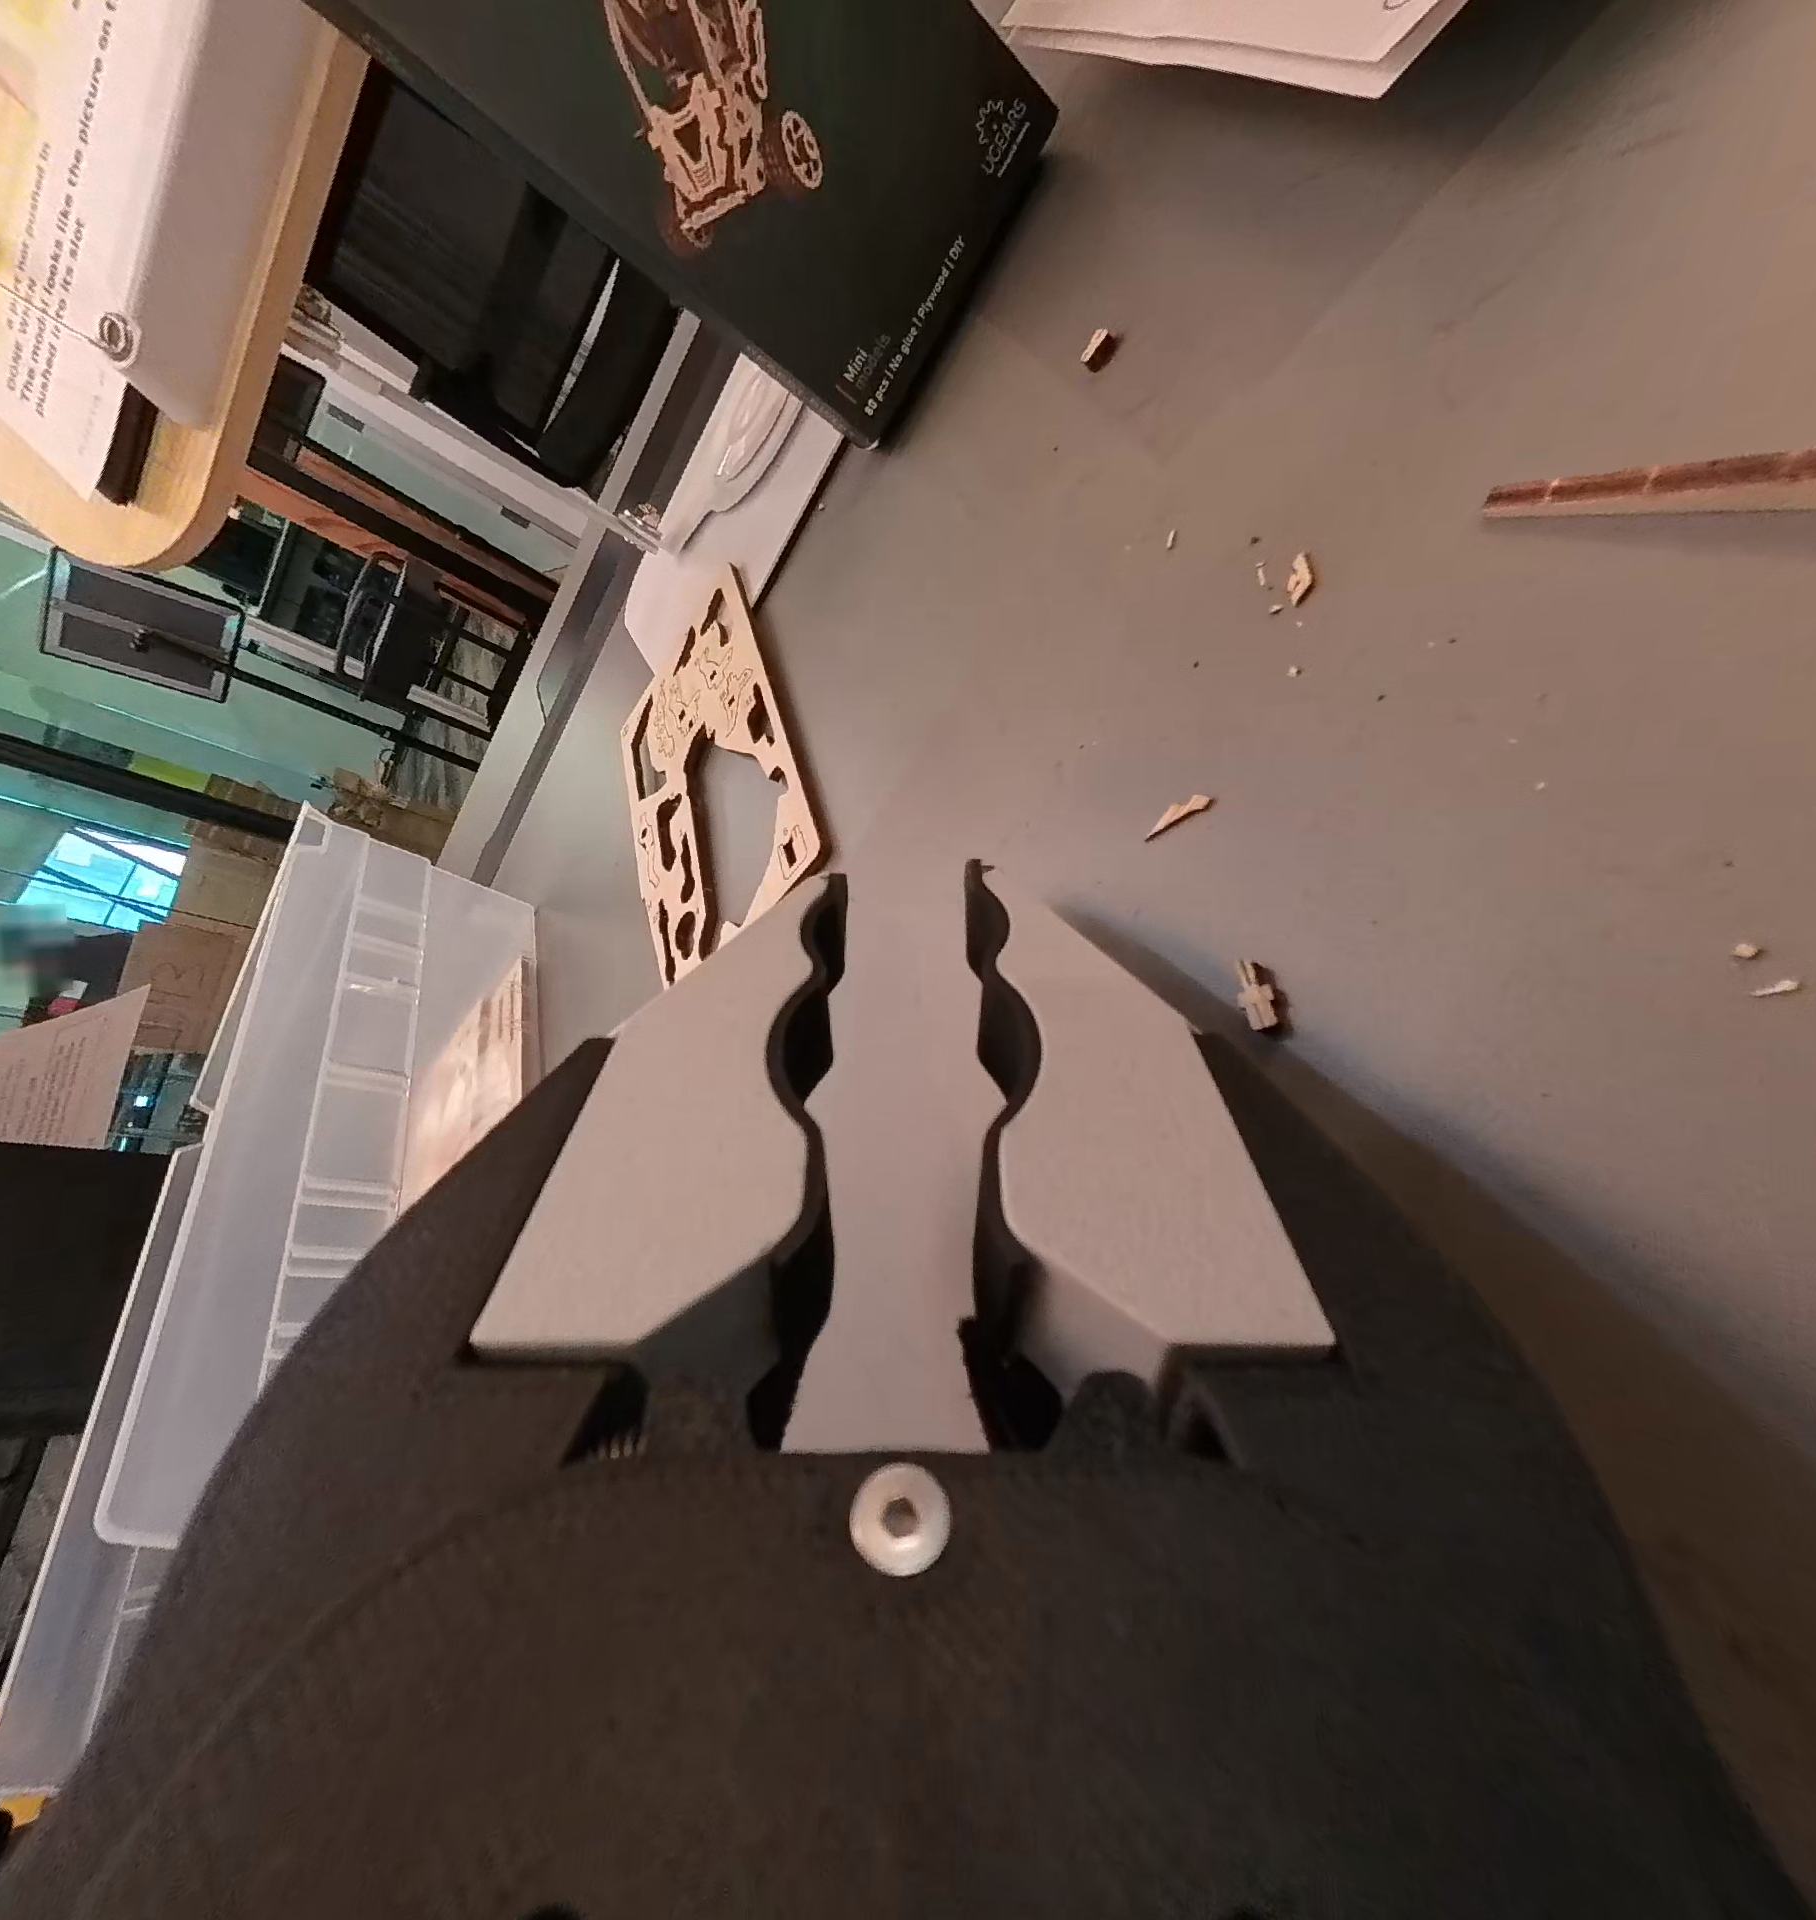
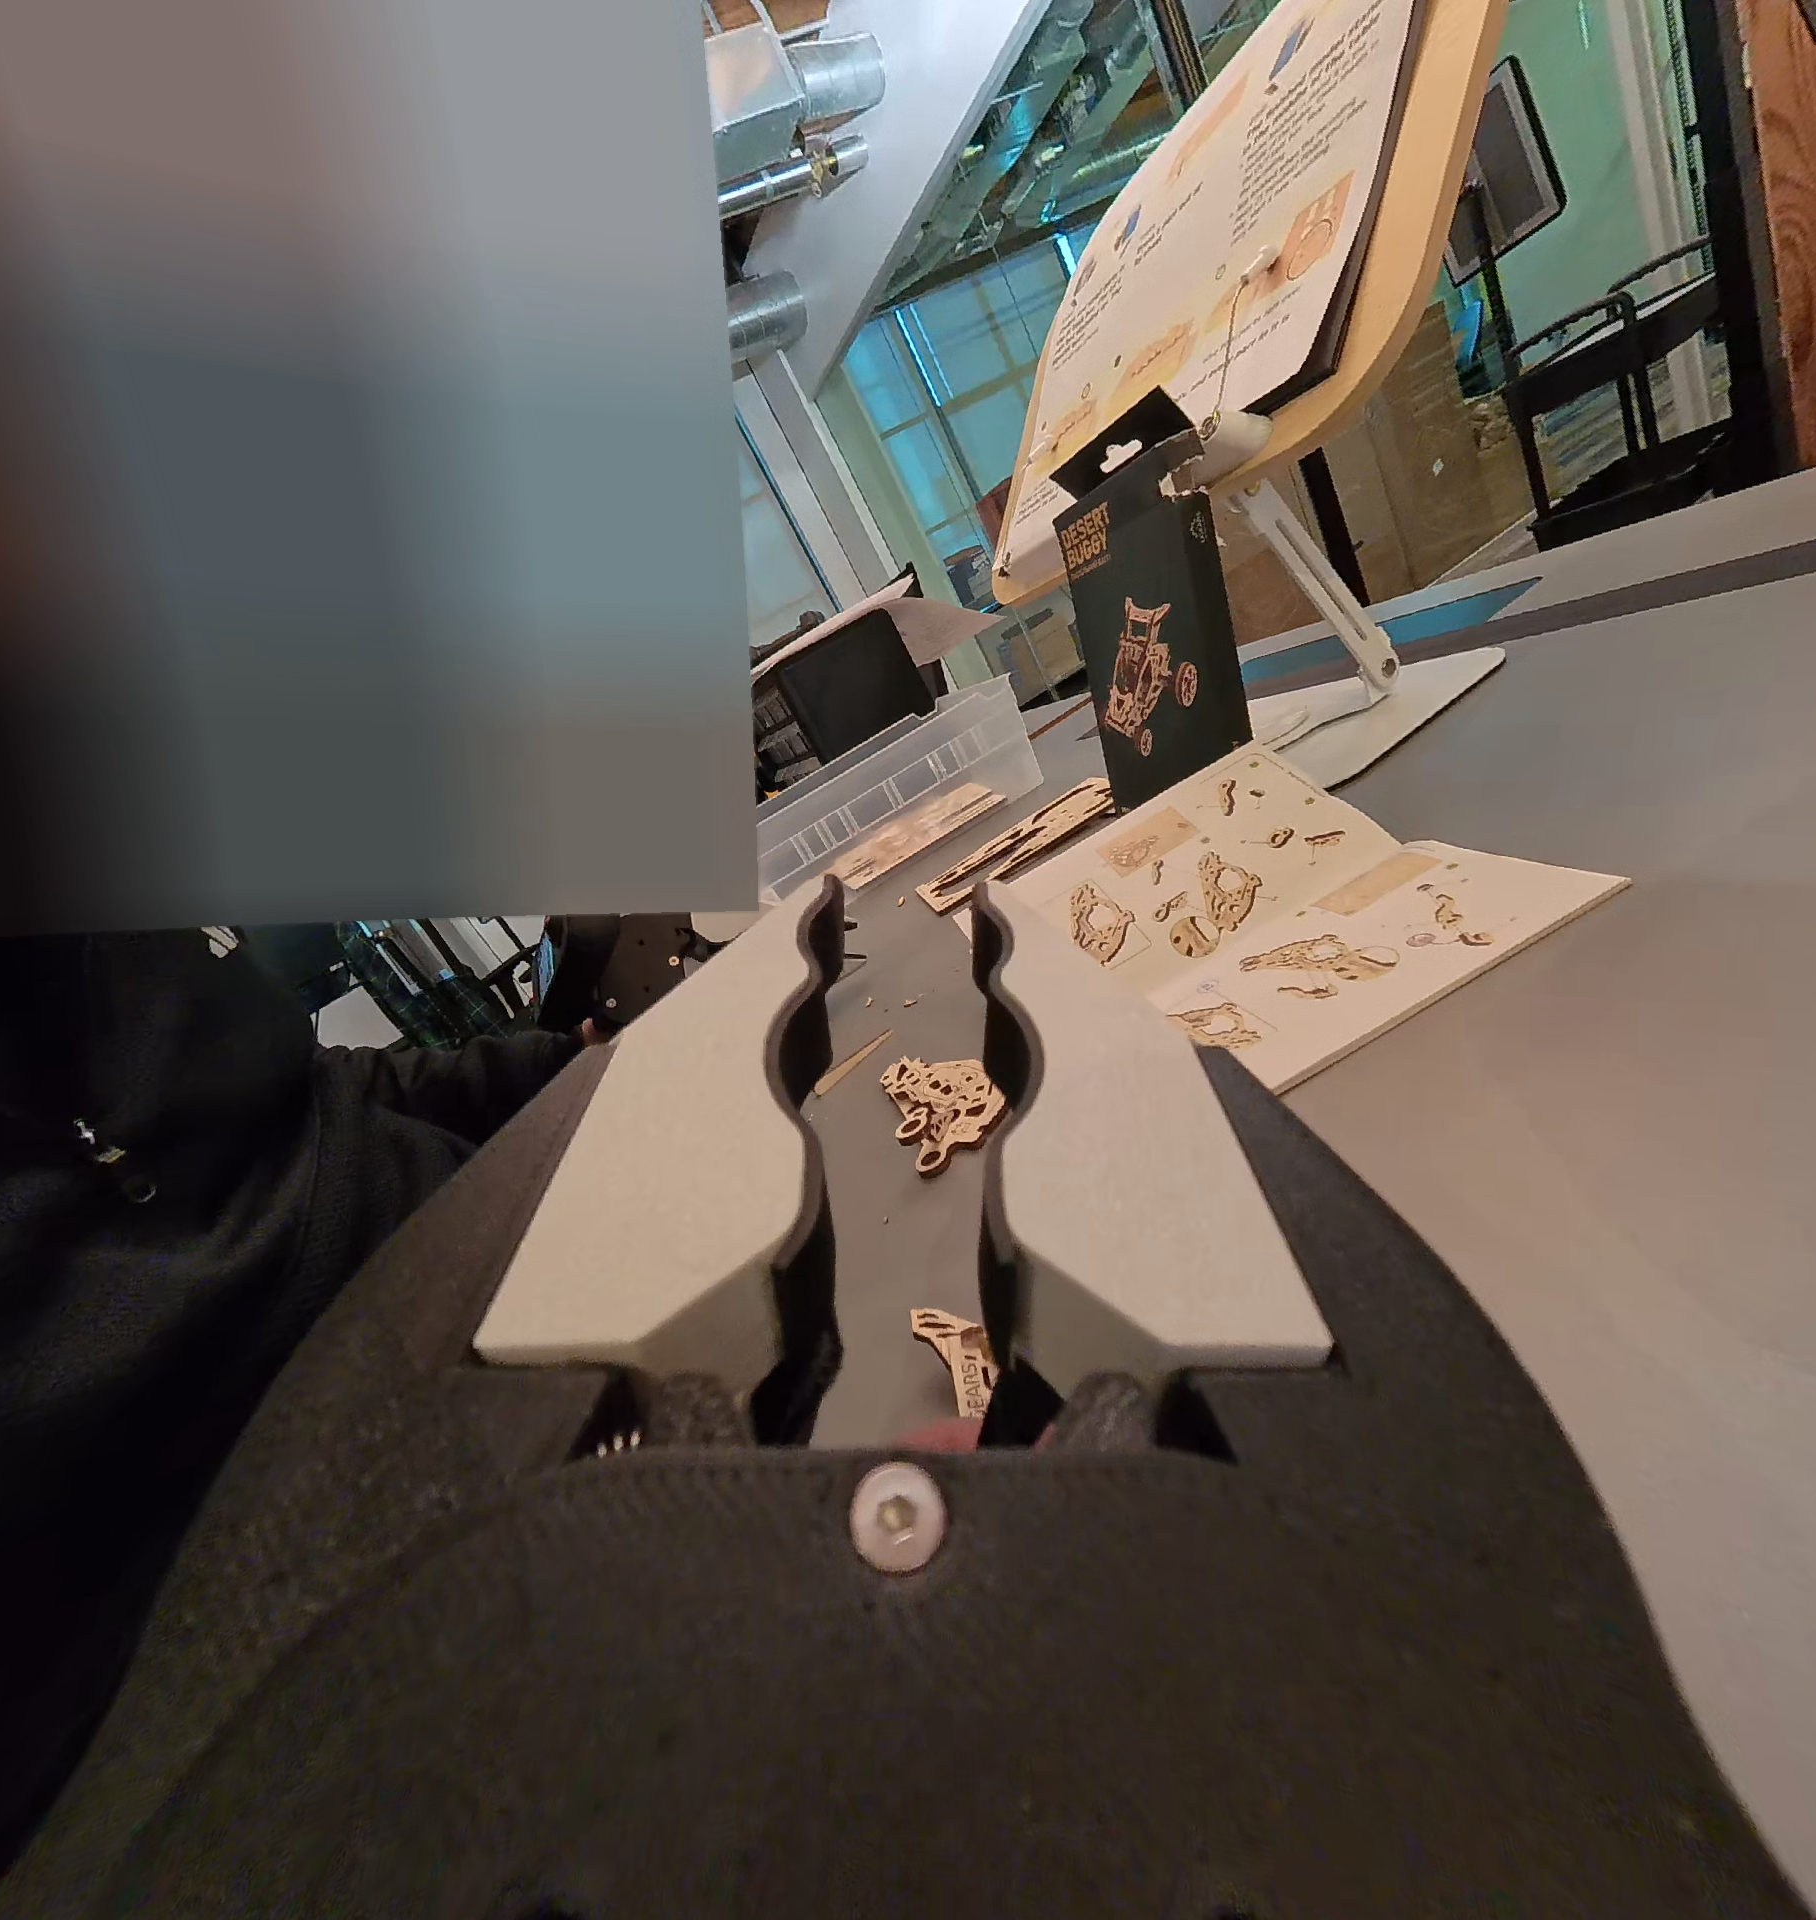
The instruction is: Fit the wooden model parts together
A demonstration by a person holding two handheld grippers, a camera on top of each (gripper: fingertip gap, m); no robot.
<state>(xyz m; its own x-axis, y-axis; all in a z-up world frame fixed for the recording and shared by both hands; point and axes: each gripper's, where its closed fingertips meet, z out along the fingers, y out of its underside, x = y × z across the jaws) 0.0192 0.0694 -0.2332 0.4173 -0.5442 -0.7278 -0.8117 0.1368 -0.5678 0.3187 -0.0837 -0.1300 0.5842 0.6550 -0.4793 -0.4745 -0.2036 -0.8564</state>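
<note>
Part-built wooden model piece (image 2: pixel 940 1112) lies flat on grey tabletop (image 2: pixel 1610 1039), seen between the right tongs (image 2: pixel 904 914), which hang above it spread apart, nothing pinched. Another wooden piece (image 2: pixel 951 1345) lies nearer the camera. Left tongs (image 1: pixel 904 883) also spread, bare, over the tabletop. Punched-out wooden sheet (image 1: pixel 717 769) ahead-left of them, small loose peg (image 1: pixel 1259 995) to the right. Instruction booklet (image 2: pixel 1299 914), dark kit box (image 2: pixel 1158 644), clear bin (image 2: pixel 904 790) further out.
</note>
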